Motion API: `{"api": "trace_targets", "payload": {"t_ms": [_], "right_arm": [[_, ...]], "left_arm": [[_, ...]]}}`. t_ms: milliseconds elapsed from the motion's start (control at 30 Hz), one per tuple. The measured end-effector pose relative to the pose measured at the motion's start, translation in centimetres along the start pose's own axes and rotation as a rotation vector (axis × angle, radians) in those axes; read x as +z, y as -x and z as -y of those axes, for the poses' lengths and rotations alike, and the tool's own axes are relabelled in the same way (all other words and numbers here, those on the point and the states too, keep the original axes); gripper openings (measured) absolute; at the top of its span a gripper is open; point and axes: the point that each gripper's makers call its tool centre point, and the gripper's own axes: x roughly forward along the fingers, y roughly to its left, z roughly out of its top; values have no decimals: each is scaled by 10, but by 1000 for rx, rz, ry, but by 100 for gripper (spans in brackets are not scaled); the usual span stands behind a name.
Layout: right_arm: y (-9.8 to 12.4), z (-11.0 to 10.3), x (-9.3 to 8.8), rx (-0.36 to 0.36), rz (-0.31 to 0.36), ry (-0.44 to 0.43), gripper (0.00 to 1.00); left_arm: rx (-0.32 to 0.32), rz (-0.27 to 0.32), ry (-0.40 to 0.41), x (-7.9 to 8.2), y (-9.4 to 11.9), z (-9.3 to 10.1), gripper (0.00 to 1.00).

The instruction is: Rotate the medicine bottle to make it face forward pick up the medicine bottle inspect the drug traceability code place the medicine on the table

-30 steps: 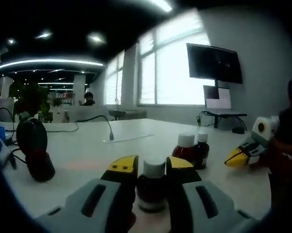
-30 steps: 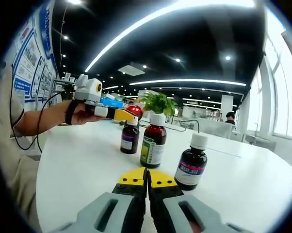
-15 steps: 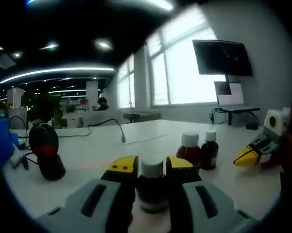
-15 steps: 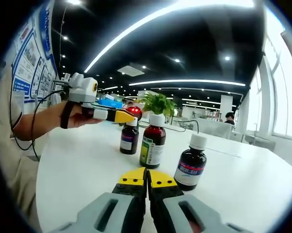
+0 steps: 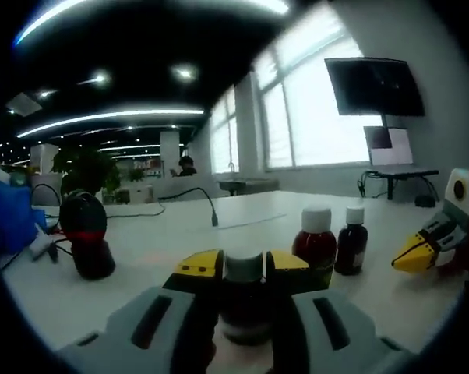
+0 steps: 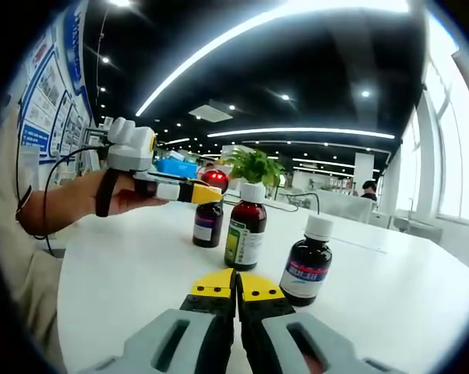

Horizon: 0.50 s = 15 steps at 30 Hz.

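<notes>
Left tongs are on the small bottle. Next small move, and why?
Probably lift it straight up a little. The left tongs look closed on the small dark white-capped medicine bottle, which seems to stand on the white table. The red-brown white-capped bottle stands close by, so a vertical lift should avoid bumping it.

1. The left gripper view sits low over the bench (image 5: pixel 180 241), very close behind its tool (image 5: pixel 244 269), facing the windows.
2. The right gripper view looks low along the bench (image 6: pixel 125 265) into the room.
3. Both share the two bottles (image 5: pixel 332 241) (image 6: pixel 230 226) mid-bench.
</notes>
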Motion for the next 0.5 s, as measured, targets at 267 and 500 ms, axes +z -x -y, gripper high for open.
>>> {"api": "trace_targets", "payload": {"t_ms": [267, 500], "right_arm": [[0, 0, 0, 0, 1, 1, 0], [0, -1, 0, 1, 0, 3, 0]], "left_arm": [[42, 3, 15, -1, 0, -3, 13], [39, 11, 13, -1, 2, 1, 12]]}}
